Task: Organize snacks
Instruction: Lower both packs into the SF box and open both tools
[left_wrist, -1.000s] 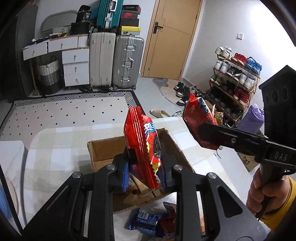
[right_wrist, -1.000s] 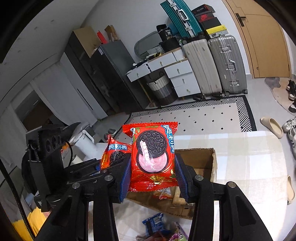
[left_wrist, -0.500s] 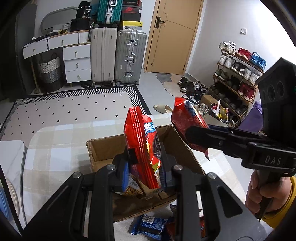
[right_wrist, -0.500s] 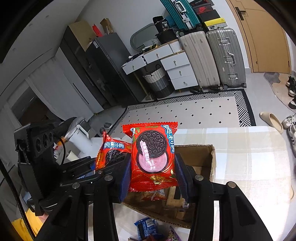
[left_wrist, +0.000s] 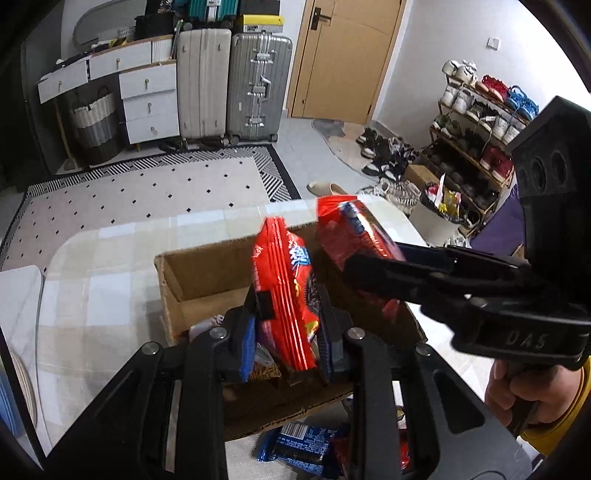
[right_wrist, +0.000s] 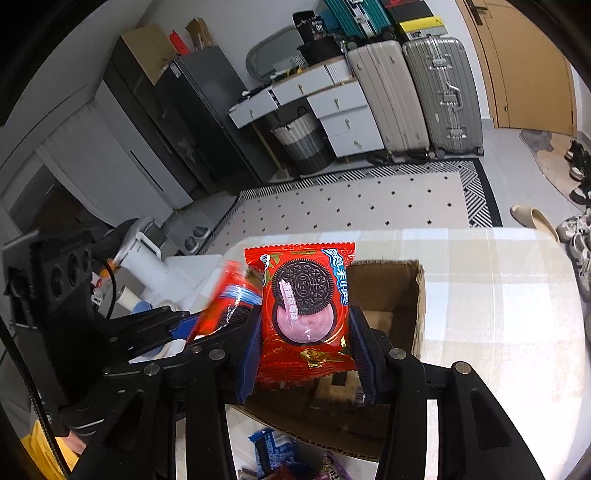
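Each gripper's jaws pinched a red Oreo packet (right_wrist: 304, 314) by its side edges above the cardboard box (left_wrist: 192, 280); such packets likely handled light, crinkly, with breakable biscuits inside

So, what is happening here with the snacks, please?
A person holds a gripper in each hand. The left gripper and the right gripper are each shut on a red Oreo packet, both held over the open cardboard box. Blue packets lie on the table in front.
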